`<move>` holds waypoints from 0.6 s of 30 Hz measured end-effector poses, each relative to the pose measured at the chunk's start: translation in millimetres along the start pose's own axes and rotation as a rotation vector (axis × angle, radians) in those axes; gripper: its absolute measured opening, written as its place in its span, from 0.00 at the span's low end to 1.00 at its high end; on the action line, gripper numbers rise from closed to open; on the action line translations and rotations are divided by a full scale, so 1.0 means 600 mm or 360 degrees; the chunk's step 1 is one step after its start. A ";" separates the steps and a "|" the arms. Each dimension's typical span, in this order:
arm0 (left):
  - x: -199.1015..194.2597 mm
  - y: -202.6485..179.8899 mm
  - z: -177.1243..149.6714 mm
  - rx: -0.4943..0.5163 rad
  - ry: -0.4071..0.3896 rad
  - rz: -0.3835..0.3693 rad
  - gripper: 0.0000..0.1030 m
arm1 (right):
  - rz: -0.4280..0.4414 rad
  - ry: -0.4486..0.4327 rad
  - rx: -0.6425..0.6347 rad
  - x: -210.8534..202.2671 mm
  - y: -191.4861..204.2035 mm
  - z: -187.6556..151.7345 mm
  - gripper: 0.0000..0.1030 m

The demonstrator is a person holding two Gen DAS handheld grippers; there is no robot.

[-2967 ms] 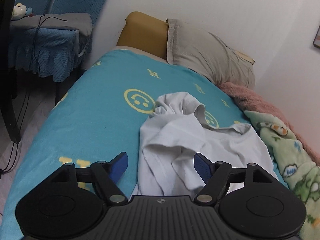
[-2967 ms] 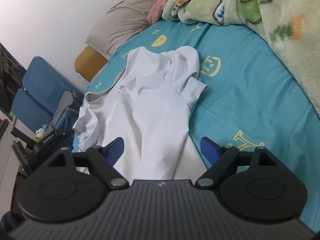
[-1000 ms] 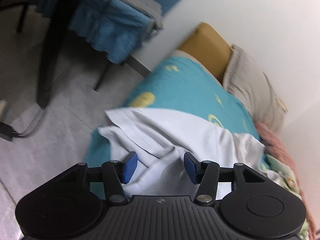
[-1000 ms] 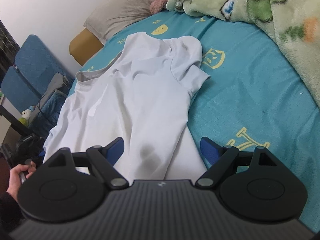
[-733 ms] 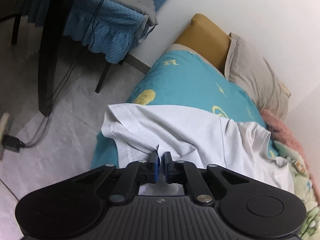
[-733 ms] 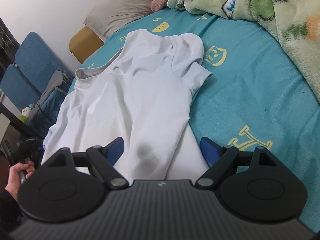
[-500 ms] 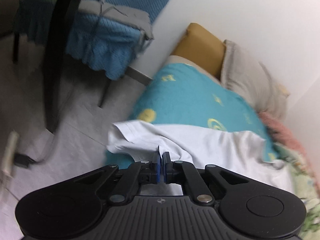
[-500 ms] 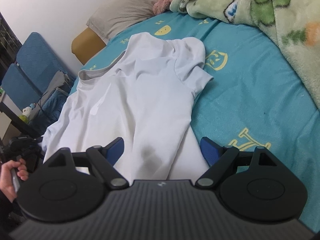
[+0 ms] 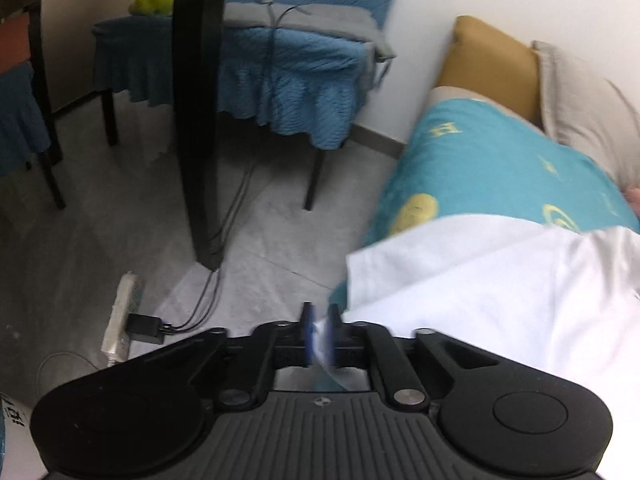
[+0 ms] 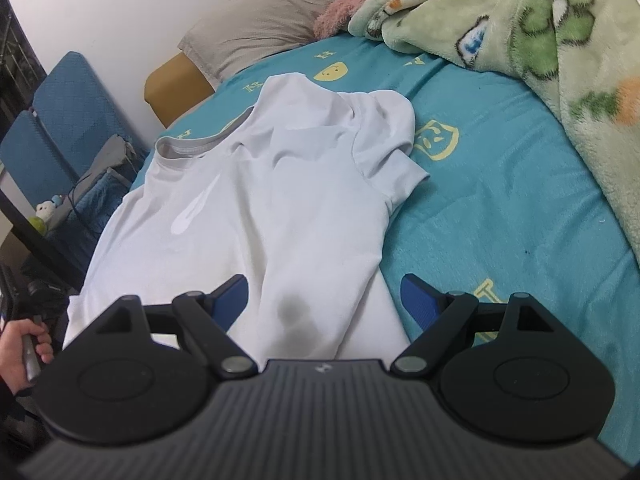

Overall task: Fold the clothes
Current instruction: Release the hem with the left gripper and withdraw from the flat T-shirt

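The left gripper (image 9: 320,330) pinches the white T-shirt's (image 10: 256,216) hem at the bed (image 10: 500,184) edge, jaws opening; the right gripper (image 10: 324,300) hovers agape over its lower body. Loosening further, the hem could slip floorward

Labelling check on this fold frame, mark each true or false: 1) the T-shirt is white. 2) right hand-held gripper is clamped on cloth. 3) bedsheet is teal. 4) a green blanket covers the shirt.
1) True: the T-shirt is white.
2) False: the right hand-held gripper stands open over the shirt.
3) True: the bedsheet is teal with yellow prints.
4) False: the green blanket lies beside the shirt, apart from it.
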State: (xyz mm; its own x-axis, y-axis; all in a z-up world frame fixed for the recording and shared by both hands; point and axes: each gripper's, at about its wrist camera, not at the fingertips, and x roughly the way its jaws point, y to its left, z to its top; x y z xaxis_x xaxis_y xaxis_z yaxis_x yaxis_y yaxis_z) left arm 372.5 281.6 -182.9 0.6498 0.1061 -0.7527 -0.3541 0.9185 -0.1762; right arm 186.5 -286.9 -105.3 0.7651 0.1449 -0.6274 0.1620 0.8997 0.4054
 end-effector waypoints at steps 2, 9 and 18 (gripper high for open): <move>-0.036 -0.008 -0.013 0.0041 -0.0015 -0.0040 0.43 | 0.0001 -0.0020 -0.0029 -0.005 0.004 0.001 0.82; -0.246 -0.105 -0.097 0.0337 -0.0164 -0.0162 0.76 | 0.0005 -0.0147 -0.0171 -0.041 0.029 0.005 0.82; -0.490 -0.216 -0.243 0.0482 -0.0361 -0.0384 0.95 | 0.0035 -0.0305 -0.0343 -0.112 0.049 -0.001 0.82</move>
State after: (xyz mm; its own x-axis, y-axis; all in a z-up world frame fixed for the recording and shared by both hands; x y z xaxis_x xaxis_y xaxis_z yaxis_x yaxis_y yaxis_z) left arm 129.2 75.7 -31.5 0.8328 -0.0748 -0.5486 0.0164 0.9937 -0.1106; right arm 139.9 -270.0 -51.6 0.8740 0.1036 -0.4747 0.0234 0.9669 0.2541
